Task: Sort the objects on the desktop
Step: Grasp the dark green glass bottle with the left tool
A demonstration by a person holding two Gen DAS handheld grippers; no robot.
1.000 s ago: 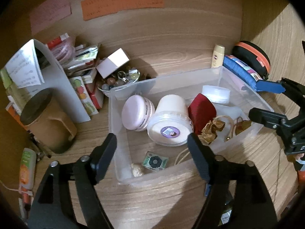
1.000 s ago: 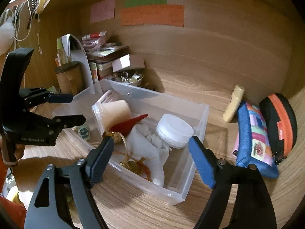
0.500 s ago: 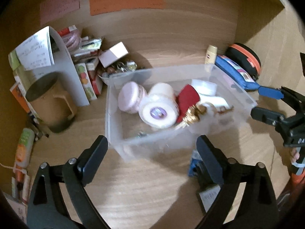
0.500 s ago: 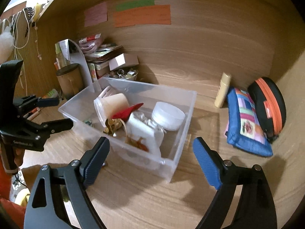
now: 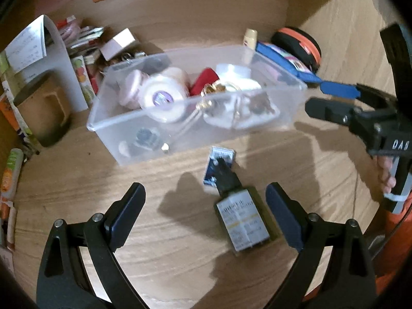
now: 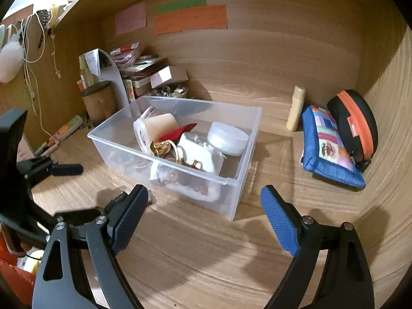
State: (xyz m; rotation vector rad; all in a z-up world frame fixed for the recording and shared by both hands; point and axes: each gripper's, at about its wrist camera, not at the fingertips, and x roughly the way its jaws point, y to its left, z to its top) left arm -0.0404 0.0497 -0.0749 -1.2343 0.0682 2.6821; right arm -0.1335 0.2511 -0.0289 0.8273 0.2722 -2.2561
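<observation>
Now both grippers, left [image 5: 204, 211] and right [image 6: 204, 217], have spread wide, holding nothing, before the bin [image 6: 239, 180]; a bottle [image 5: 240, 219] lies between the left fingers.

Left gripper [image 5: 206, 212] points steeply downward, jaws spread wide after opening further, pads clamping nothing. Right gripper [image 6: 204, 219] is angled down, jaws likewise wide and empty, having just opened. A hand [image 5: 386, 172] grips the right tool's handle.
</observation>
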